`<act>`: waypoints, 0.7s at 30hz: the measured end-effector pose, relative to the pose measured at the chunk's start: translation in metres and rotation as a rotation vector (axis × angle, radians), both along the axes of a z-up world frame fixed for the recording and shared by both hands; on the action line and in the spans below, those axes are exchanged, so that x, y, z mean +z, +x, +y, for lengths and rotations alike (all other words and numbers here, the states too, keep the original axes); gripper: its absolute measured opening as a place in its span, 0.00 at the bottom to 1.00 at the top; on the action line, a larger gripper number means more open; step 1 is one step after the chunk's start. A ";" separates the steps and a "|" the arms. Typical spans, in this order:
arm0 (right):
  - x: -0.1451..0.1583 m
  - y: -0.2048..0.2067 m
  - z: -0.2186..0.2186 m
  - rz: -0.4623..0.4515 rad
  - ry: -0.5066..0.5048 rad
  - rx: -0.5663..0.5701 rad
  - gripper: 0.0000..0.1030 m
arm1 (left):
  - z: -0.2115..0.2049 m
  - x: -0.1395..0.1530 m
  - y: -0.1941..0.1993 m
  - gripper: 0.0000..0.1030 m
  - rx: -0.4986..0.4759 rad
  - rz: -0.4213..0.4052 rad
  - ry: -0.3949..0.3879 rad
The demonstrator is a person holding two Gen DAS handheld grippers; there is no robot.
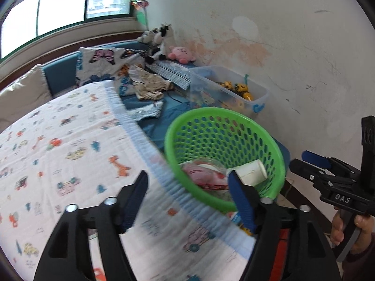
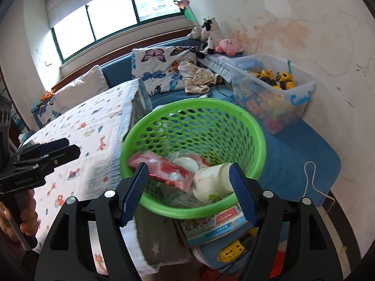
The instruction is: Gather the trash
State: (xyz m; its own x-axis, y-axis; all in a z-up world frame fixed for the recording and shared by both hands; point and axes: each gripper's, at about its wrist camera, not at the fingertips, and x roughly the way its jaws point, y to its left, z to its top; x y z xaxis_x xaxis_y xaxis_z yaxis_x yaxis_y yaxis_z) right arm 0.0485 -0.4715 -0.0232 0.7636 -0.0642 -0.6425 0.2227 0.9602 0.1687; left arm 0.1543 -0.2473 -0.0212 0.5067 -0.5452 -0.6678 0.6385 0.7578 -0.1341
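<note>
Trash already fills the green basket (image 2: 194,126) on the bed (image 1: 58,140); both the left gripper (image 1: 187,201) and right gripper (image 2: 189,192) stand wide, empty. Best to seek remaining litter before closing.

Blanket (image 1: 70,140) print smeared by blur in left view. Basket (image 2: 192,126) near rim partly hidden behind right tongs (image 2: 189,187). Booklet (image 2: 211,227) half under basket, text unreadable. Bottle (image 2: 211,180) label too small. Toys in bin (image 2: 276,89) indistinct.
</note>
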 end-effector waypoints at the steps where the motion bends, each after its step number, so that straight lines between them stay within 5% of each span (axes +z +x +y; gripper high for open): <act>1: 0.000 -0.001 0.004 0.001 -0.002 0.006 0.71 | 0.006 0.001 -0.001 0.70 0.009 -0.005 -0.002; 12: 0.004 -0.002 0.064 0.014 0.004 0.110 0.76 | 0.076 0.008 -0.018 0.90 0.155 -0.053 0.006; 21: 0.004 -0.004 0.113 0.022 -0.013 0.169 0.86 | 0.129 0.010 -0.038 0.92 0.261 -0.093 0.027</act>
